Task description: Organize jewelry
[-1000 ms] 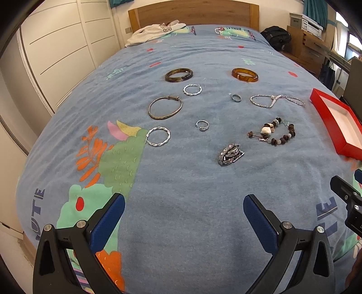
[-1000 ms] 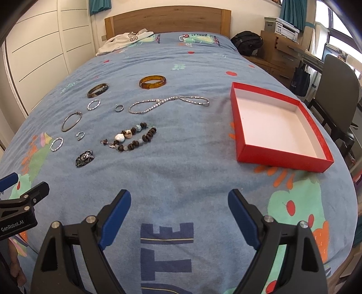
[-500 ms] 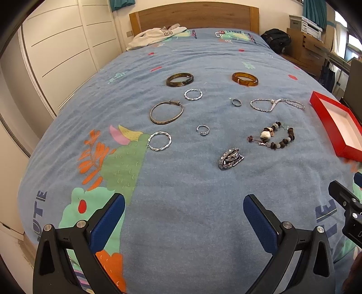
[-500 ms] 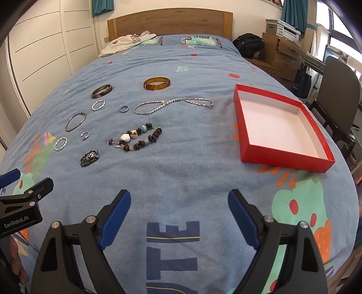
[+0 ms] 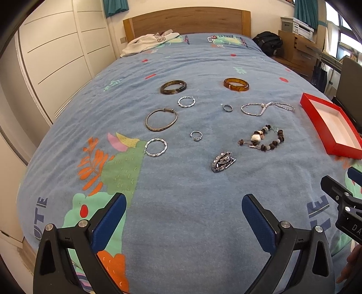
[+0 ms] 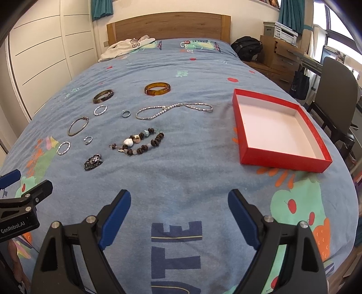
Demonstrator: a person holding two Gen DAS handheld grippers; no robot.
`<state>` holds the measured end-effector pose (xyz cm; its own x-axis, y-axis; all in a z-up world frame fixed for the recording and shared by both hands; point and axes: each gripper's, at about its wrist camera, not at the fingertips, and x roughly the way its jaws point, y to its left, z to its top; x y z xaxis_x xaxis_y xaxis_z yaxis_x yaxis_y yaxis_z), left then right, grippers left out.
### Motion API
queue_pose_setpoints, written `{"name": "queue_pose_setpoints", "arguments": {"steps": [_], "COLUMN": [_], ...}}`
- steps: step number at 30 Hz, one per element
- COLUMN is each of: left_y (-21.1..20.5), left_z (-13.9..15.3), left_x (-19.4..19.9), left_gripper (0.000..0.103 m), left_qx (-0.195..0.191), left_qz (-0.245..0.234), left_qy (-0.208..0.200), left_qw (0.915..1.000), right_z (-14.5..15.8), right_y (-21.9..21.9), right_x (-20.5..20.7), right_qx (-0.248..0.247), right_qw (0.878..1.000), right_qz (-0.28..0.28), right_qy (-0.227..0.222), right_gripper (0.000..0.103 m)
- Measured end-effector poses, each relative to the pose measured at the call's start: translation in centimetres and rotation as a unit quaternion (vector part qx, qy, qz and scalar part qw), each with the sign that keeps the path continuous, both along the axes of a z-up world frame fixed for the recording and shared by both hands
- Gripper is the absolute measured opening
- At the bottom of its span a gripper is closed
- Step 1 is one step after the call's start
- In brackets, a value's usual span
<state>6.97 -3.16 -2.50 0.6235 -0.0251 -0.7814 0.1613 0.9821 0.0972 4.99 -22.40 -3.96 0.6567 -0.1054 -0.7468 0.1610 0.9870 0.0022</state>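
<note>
Bedspread (image 6: 181,181) fills our view, its near edge cut off. Our red box (image 6: 282,156) sits empty, right of the beaded bracelet (image 6: 138,142). Jewelry lies well ahead of our left gripper (image 5: 184,203) and right gripper (image 6: 178,199), both spread wide, holding nothing.

Bedroom. Blue patterned bedspread (image 6: 181,185) with cartoon prints and lettering, filling most of both views. At 12 o'clock, wooden headboard (image 6: 168,26) against a cream wall, a pale garment (image 6: 126,47) crumpled just below it. At 9 to 10 o'clock, white wardrobe doors (image 5: 54,61) with thin diagonal grooves. Teal curtains (image 6: 290,13) at 11 and 1 o'clock. At 1 to 2 o'clock, black backpack (image 6: 247,50) beside wooden drawers (image 6: 279,56), a white printer (image 6: 284,31) on top. At 3 o'clock, dark chair (image 6: 337,90); bright daylight from a window (image 6: 339,47) behind.
</note>
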Motion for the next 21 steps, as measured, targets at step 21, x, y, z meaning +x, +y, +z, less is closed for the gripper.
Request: {"name": "queue_pose_setpoints", "arguments": {"steps": [21], "left_y": [4.4], "left_z": [-0.6], "left_x": [0.7], "left_gripper": [0.100], "left_qx": [-0.021], "left_qz": [0.040], "left_qy": [0.040], "left_qw": [0.9982], "right_z": [0.7], "right_y": [-0.6], "right_x": [0.0], "right_qx": [0.036], "right_qw": [0.999], "right_qz": [0.001], "right_qy": [0.010], "right_gripper": [0.088]}}
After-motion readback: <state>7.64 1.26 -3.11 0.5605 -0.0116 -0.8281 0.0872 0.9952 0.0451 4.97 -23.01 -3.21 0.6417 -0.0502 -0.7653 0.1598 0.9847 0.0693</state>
